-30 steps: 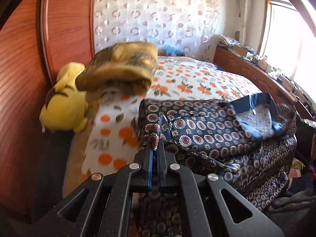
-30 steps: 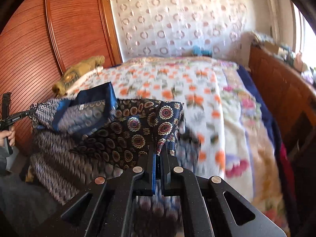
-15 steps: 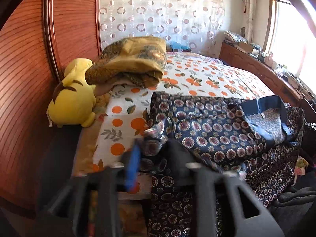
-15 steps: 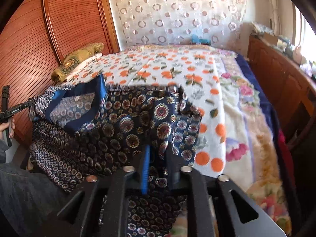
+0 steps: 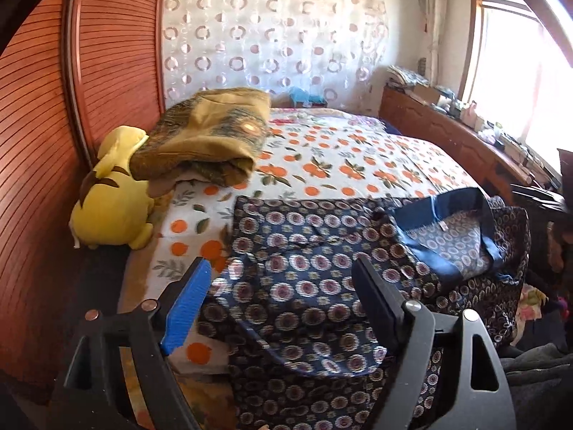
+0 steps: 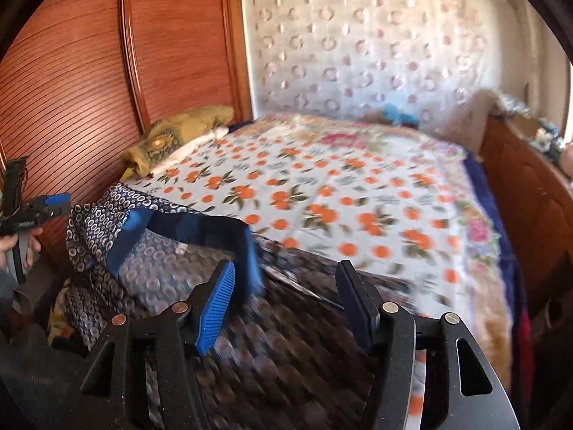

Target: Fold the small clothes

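Note:
A dark blue patterned garment (image 5: 322, 251) with a plain blue waistband (image 5: 447, 204) lies spread over the near end of the bed. My left gripper (image 5: 281, 268) hovers above its left part with jaws opening wide, nothing pinched between them. In the right wrist view the same garment (image 6: 161, 272) lies blurred below my right gripper (image 6: 284, 274), whose jaws are also opening and free of the cloth. The left gripper (image 6: 53, 204) shows at the far left there, held by a hand (image 6: 14, 247).
An orange-print bedsheet (image 5: 340, 157) covers the bed. A folded olive-brown cloth (image 5: 207, 132) and a yellow plush toy (image 5: 111, 200) lie against the wooden headboard (image 5: 53, 107). A wooden side rail (image 6: 526, 193) runs along the right, with clutter on a windowsill (image 5: 465, 107).
Both grippers were shut on the garment's edges and have let go and spread apart. The lifted cloth has dropped flat onto the bed. The right gripper has drawn back and upward.

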The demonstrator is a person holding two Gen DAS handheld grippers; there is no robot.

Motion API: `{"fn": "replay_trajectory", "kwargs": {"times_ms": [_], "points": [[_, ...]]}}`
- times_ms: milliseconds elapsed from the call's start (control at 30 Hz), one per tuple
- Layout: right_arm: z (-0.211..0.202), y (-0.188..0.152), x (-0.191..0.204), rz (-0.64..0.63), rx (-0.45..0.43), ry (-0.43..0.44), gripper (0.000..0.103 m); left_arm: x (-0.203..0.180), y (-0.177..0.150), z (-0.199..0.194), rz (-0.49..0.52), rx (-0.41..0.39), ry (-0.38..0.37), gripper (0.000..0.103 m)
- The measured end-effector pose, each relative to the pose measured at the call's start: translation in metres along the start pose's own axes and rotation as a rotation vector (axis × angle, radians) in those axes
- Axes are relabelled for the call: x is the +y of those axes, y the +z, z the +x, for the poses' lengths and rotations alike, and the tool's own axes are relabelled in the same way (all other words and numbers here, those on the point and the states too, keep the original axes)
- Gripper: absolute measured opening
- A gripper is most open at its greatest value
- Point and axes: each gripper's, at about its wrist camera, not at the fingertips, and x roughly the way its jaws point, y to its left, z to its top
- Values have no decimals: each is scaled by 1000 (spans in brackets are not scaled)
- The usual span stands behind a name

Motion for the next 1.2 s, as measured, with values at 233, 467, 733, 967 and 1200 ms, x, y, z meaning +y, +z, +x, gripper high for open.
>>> {"fn": "replay_trajectory", "kwargs": {"times_ms": [233,467,733,967,1200], "points": [[80,28,21,7,123,48,61,-18,-1,8,26,12,-37,81],[106,40,37,-27,162,102,5,-22,-5,18,21,38,-34,81],[49,13,58,-62,162,240,3,-18,-7,15,3,23,-41,81],[6,-28,58,-88,224,269,3,-21,-3,6,9,-4,-37,81],[-24,-49,56,-69,243,263,3,-34,6,5,22,-16,-47,81]]}}
